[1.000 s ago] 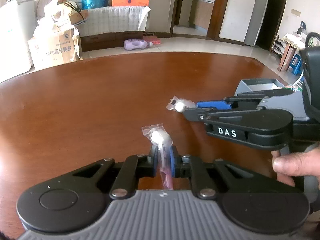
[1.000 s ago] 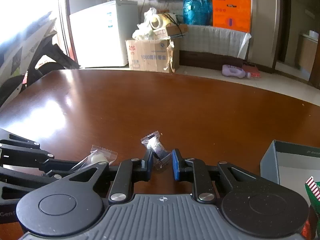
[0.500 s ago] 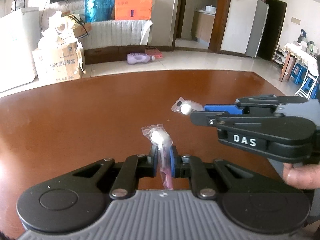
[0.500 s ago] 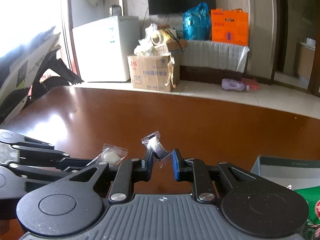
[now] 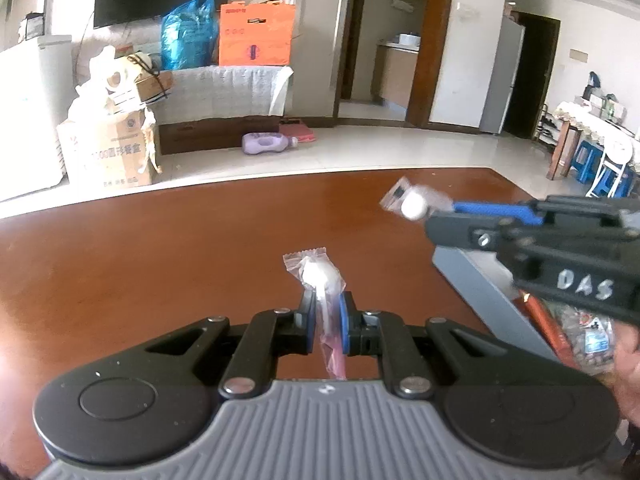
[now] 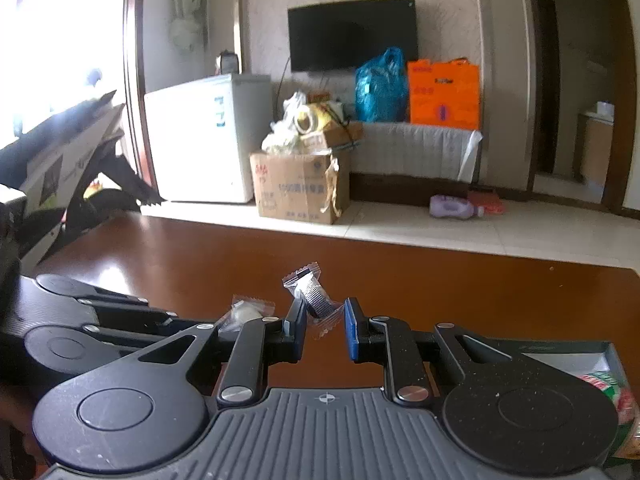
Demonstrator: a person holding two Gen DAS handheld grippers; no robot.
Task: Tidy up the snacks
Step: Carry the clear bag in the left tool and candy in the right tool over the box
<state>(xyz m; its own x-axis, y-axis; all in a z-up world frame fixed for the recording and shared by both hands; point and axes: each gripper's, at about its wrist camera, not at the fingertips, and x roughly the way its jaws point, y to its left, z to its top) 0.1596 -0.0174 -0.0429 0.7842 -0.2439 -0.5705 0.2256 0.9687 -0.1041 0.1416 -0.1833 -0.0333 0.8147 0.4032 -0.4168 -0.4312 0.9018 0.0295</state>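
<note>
My left gripper is shut on a clear-wrapped white candy with a pink tail, held above the brown table. In the left wrist view my right gripper comes in from the right, above the near wall of a grey box. It grips a second wrapped candy. In the right wrist view that candy shows a dark striped label and sits pinched between the blue pads of the right gripper. The left gripper and its candy lie low at the left.
The grey box holds snack packets, one green and red. A hand shows at the right edge. Beyond the table's far edge are a cardboard carton, a white fridge and a purple bottle on the floor.
Both grippers have risen off the table with their candies. In the left wrist view the right gripper has moved up and to the right, over the grey box's edge.
</note>
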